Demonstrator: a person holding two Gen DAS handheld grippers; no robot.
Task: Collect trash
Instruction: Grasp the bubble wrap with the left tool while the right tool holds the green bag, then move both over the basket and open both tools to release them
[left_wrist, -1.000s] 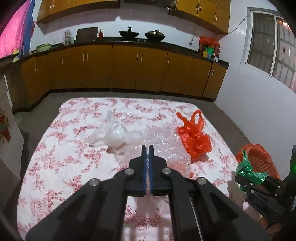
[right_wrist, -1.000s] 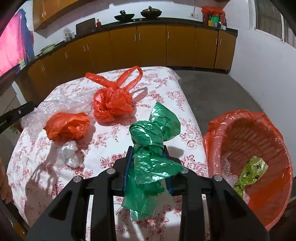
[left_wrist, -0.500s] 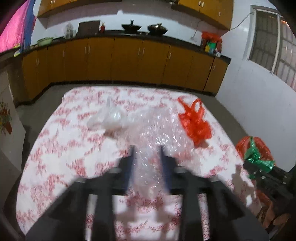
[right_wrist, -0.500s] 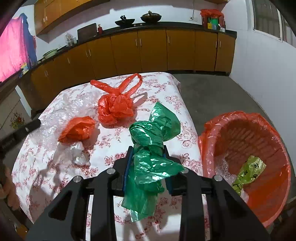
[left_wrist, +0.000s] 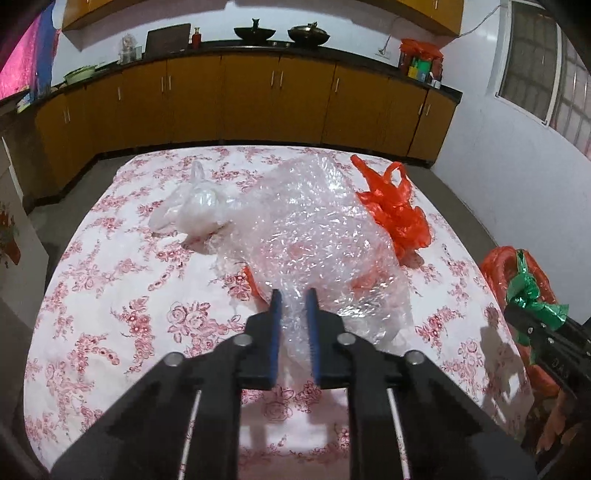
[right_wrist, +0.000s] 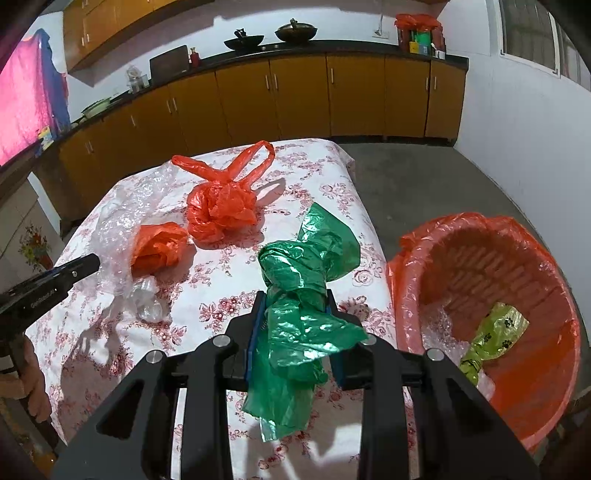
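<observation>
Closing on bubble wrap (left_wrist: 317, 236): left hand-held gripper (left_wrist: 293, 295), pressed together empty a second ago, then spread, now has jaws closing with wrap's near edge between pads. Means second piece nearly secured.

Right hand-held gripper (right_wrist: 293, 301) unchanged, pinching green bag (right_wrist: 299, 295), just left of basket (right_wrist: 413, 258).

Count, left of basket on worktop (left_wrist: 110, 314): one bubble wrap, one clear bag (left_wrist: 199, 206), two orange bags (right_wrist: 221, 206). In basket: one yellow-green bag (right_wrist: 495, 336).
</observation>
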